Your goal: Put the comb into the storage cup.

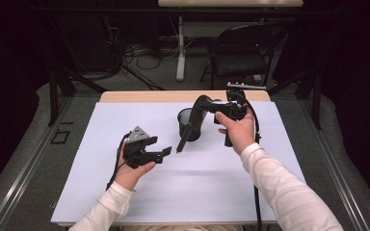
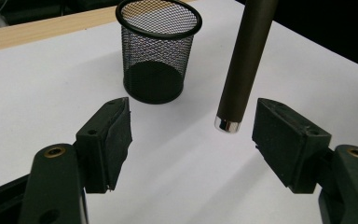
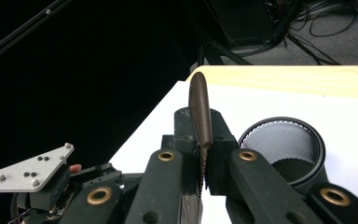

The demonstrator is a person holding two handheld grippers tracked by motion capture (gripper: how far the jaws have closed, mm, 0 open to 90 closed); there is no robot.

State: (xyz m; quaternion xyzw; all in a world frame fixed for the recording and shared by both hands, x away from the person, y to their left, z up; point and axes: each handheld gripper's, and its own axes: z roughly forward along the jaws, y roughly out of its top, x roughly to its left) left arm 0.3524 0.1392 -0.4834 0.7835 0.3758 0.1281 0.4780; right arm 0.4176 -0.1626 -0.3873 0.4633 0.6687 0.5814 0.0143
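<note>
The right hand (image 1: 240, 132) is raised over the far middle of the white table (image 1: 125, 192), wrist bent so that the right gripper (image 3: 204, 161) points toward the person's left; its jaws are clamped on the upper end of a dark brown pen (image 1: 189, 127), which slants down in the air in front of the black mesh cup (image 1: 188, 124). The left hand (image 1: 132, 171) sits lower and nearer the person, holding the left gripper (image 1: 166, 153) roughly level and aimed at the pen's silver tip. In the left gripper view its jaws stand apart, with that tip hanging between them and touching neither pad.
</note>
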